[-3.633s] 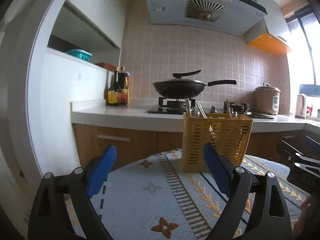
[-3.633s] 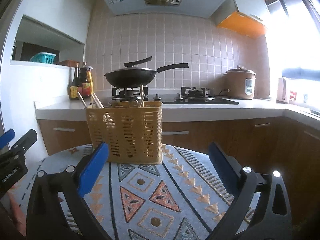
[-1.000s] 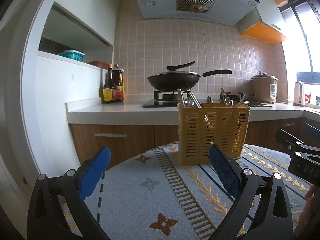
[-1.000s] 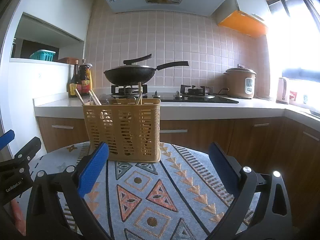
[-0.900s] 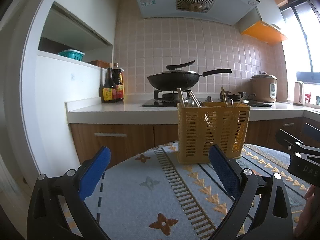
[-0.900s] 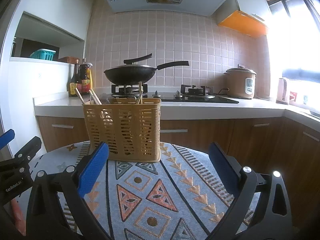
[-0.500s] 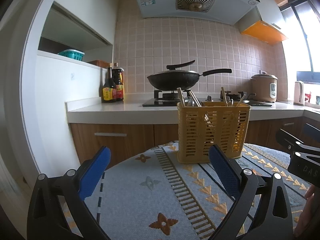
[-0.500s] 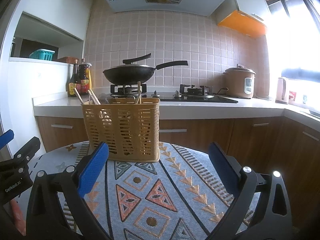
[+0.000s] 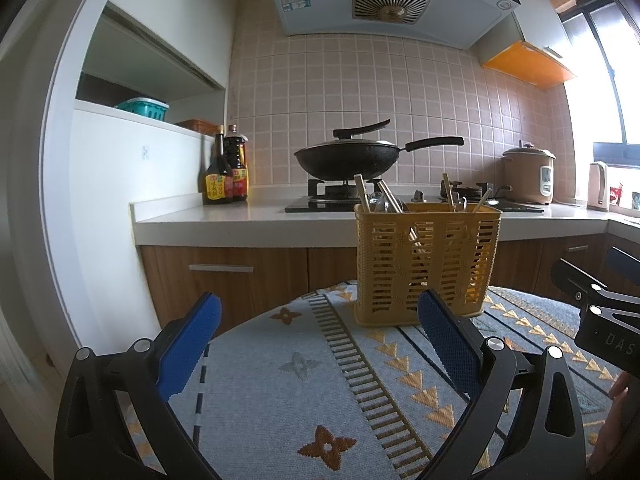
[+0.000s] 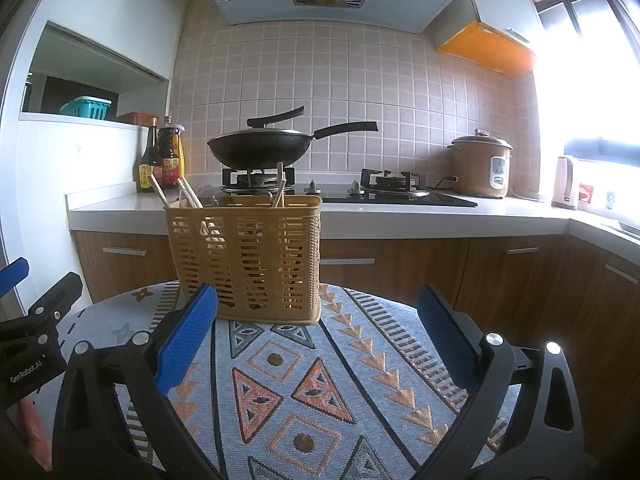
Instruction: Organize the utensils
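A yellow slotted utensil basket (image 9: 426,264) stands upright at the far edge of a round table with a patterned cloth (image 9: 312,380). Chopsticks (image 9: 362,194) and spoons stick out of its top. It also shows in the right wrist view (image 10: 246,258), with chopsticks (image 10: 160,192) leaning out at the left. My left gripper (image 9: 320,320) is open and empty, just short of the basket. My right gripper (image 10: 316,314) is open and empty, its left pad (image 10: 186,340) in front of the basket's lower left corner.
Behind the table runs a white kitchen counter (image 9: 240,222) with a black wok (image 9: 346,162) on a gas stove, sauce bottles (image 9: 224,174) and a rice cooker (image 10: 482,168). Each gripper shows at the edge of the other's view: the right one (image 9: 600,316), the left one (image 10: 36,328).
Both grippers have sunk slightly and eased back since 3.6 s ago. Over the last second almost nothing has moved. Both stay open and empty.
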